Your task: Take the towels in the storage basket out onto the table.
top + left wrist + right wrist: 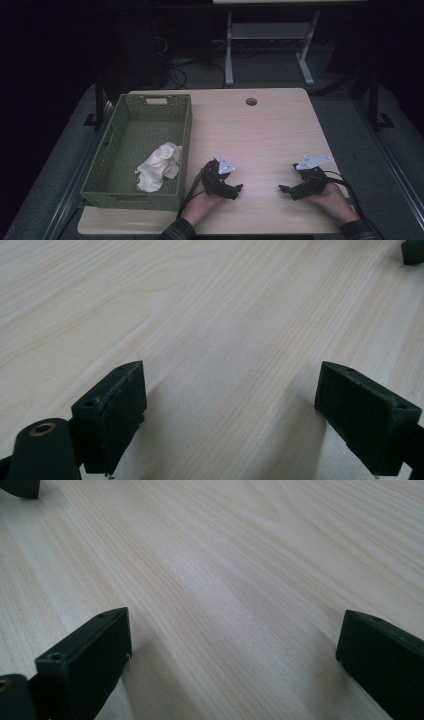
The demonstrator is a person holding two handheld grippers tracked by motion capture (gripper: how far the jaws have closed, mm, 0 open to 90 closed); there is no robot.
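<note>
My left gripper (237, 190) rests on the wooden table (260, 130) near its front edge, just right of the green basket (186, 125). My right gripper (284, 189) lies farther right, facing the left one across a gap of bare wood. In the left gripper view my left gripper (230, 390) stands open with its jaws wide apart over the table top (210, 315). The right gripper view shows my right gripper (235, 640) open too, nothing between the jaws. A crumpled white cloth (159, 166) lies inside the basket, toward its near right corner.
The table has a round cable hole (251, 101) near its far edge. A white desk frame (270, 45) stands on the grey floor beyond. A tip of the other gripper (413, 251) shows at the top right of the left gripper view.
</note>
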